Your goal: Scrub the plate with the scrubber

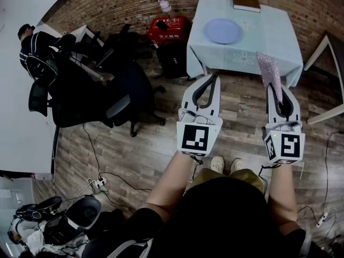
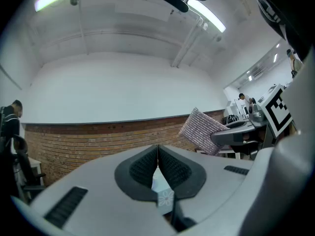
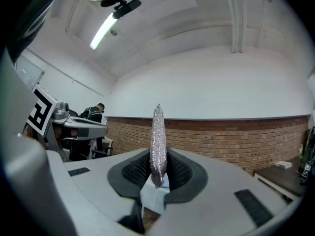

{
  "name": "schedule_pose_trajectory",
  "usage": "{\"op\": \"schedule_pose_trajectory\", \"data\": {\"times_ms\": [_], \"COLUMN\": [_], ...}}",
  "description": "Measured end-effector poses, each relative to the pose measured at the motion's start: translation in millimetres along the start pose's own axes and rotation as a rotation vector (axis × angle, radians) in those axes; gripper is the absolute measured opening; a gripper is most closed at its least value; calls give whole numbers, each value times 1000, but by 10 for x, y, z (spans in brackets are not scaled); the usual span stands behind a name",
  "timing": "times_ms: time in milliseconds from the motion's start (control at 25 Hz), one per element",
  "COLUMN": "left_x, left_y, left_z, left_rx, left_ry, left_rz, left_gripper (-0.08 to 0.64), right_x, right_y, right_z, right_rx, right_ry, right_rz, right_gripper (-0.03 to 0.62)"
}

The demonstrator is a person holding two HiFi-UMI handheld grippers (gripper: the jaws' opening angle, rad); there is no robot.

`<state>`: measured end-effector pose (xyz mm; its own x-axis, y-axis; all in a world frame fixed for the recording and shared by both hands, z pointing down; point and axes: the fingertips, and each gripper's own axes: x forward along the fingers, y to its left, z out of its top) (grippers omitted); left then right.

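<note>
A round pale-blue plate [image 1: 222, 30] lies on the small table with a light-blue cloth [image 1: 271, 34], ahead of both grippers. My right gripper [image 1: 276, 88] is shut on a silvery glittery scrubber [image 1: 268, 70], which sticks up past its tips near the table's front edge. The right gripper view shows the scrubber [image 3: 158, 141] edge-on, pinched between the dark pads. My left gripper [image 1: 215, 77] is shut with nothing between its jaws, just short of the table's front edge. From the left gripper view the scrubber [image 2: 202, 129] appears to the right of the left gripper [image 2: 158, 149].
A brown book [image 1: 246, 3] lies at the table's far edge. A red case [image 1: 170, 30] and a bottle [image 1: 165, 5] stand left of the table. Black office chairs [image 1: 102, 93] crowd the left. A white frame [image 1: 328, 79] stands at right. Cables [image 1: 102, 179] run across the wooden floor.
</note>
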<state>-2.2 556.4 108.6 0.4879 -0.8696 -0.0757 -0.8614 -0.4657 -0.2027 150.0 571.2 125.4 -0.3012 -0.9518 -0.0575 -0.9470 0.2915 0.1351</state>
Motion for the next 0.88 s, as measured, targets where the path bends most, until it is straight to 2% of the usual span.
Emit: {"op": "schedule_pose_trajectory", "data": {"times_ms": [400, 560, 880], "left_x": [65, 46, 102], "left_y": [141, 173, 304], "left_z": [109, 16, 51], "left_rx": [-12, -14, -2], "left_ry": [-82, -19, -33], "left_rz": [8, -6, -14], "left_gripper": [26, 26, 26], "right_x": [107, 143, 243], "right_y": [92, 141, 213], "right_z": [32, 44, 117], "right_rx": [-13, -19, -29], "right_ry": [7, 8, -6], "right_rz": [16, 25, 23], "right_gripper": [89, 89, 89]}}
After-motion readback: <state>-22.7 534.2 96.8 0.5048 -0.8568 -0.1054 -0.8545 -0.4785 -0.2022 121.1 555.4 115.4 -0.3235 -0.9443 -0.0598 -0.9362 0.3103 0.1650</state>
